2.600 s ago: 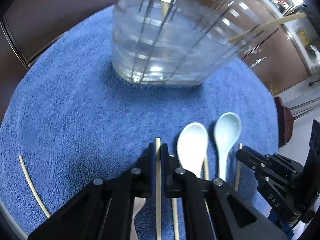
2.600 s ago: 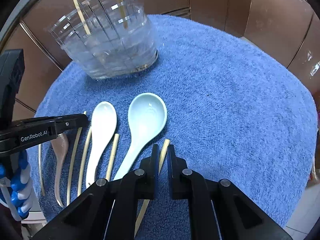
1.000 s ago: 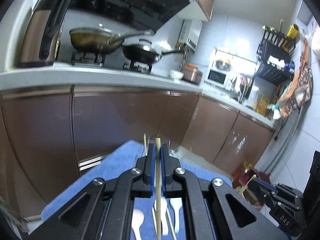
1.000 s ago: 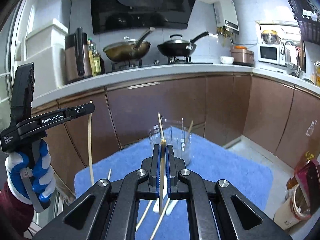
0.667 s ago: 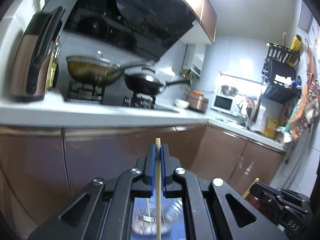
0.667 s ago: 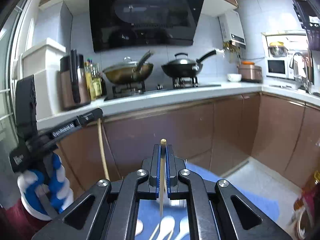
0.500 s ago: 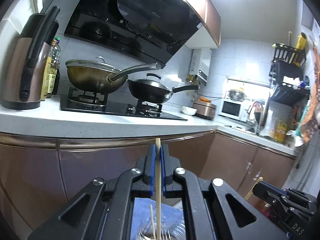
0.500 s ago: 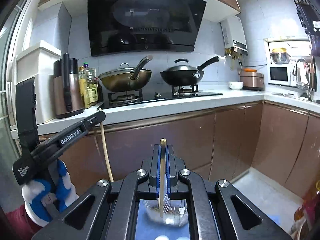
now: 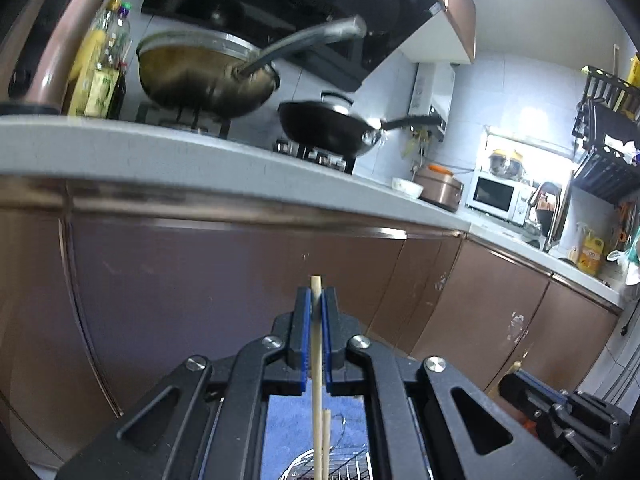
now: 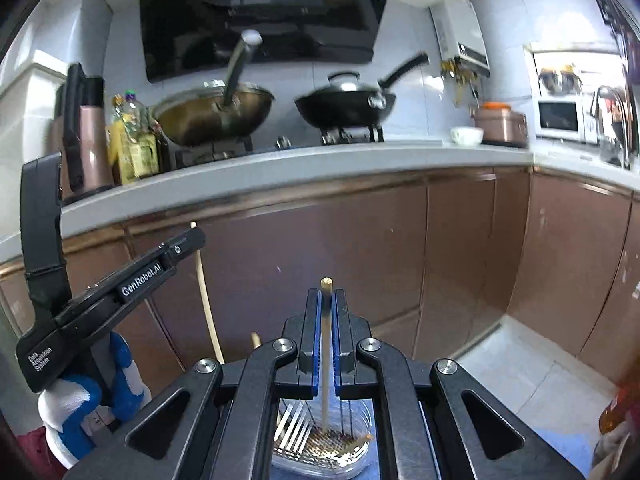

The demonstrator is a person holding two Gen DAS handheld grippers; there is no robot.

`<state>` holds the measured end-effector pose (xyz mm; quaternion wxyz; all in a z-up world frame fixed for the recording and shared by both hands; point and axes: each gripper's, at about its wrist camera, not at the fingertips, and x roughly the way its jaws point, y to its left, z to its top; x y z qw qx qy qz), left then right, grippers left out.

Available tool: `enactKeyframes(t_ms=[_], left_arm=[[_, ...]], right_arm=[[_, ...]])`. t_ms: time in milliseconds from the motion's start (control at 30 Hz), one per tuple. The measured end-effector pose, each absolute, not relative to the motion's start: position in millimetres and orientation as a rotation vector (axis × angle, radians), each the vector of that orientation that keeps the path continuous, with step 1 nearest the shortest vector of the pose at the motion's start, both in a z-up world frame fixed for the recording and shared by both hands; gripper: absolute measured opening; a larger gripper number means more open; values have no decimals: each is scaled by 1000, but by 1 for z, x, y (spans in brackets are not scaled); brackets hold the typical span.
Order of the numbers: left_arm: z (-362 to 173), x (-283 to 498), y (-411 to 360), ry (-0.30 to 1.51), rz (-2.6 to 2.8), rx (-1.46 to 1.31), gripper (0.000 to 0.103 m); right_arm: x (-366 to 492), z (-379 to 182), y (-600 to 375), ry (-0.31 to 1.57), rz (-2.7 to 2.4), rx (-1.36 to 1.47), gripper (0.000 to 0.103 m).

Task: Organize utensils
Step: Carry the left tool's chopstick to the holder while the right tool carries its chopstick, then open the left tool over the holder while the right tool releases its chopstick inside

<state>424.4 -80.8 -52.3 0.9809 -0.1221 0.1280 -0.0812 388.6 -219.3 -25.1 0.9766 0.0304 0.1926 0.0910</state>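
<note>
While the left gripper [image 9: 316, 300] pinches one chopstick [image 9: 317, 392] upright, the right gripper [image 10: 327, 300] clamps another chopstick [image 10: 326, 360]. Both sticks hang above the clear holder [image 10: 320, 446].

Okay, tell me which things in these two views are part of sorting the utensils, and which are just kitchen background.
Part of the job:
- left gripper, shut on a chopstick
- right gripper, shut on a second chopstick
- clear utensil holder below
- blue towel

Just background:
- brass wok
- black wok
- microwave
- oil bottles
</note>
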Motion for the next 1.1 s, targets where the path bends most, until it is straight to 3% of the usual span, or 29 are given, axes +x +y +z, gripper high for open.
enactKeyframes(t_ms=[200,233,300,333,467,600,1100], left_arm=[[-85,419,-86,252,-169,-236,6],[-87,417,-86,255,-175,-236,6],[-88,411,-83,260,-183,-230,7],[-87,407,-82,261,-186,-228,9],[-70,384,-74,232,-190,-207,25],[-42,348,-61,184,-182,-193,48],[12,232,-20,185,-146,-109,71]], right_arm=[[387,-60,-226,440,176,83,8],[385,-61,-226,443,176,85,11],[379,-61,-227,441,170,89,33],[375,-59,-228,436,168,92,35],[354,-45,-233,404,159,105,36],[329,-26,-237,370,153,121,36],[218,14,-245,315,105,141,42]])
